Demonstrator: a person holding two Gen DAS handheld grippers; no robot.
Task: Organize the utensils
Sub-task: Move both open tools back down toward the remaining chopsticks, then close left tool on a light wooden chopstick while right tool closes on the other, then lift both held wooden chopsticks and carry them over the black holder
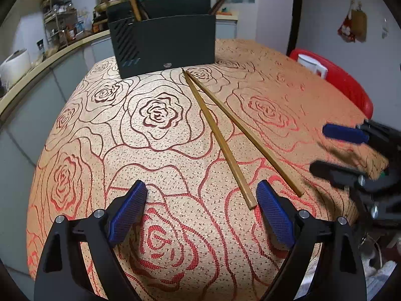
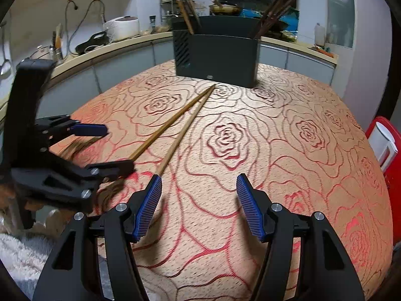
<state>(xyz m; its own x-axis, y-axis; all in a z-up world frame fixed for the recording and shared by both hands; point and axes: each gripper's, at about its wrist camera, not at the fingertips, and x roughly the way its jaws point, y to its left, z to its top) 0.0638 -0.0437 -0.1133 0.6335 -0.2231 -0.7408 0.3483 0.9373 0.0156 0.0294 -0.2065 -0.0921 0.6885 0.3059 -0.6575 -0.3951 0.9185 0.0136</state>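
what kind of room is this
Most likely a home kitchen: a counter along the wall carries a rice cooker and a pan, and a rose-patterned cloth covers the table in front.

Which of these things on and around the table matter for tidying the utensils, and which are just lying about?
Part of the job:
- two light wooden chopsticks lying loose on the rose-patterned tablecloth
- dark grey box-shaped utensil holder, chopsticks already standing in it
- left gripper and right gripper, both open and empty

Just lying about:
- white mug on the red chair
- white rice cooker on the counter
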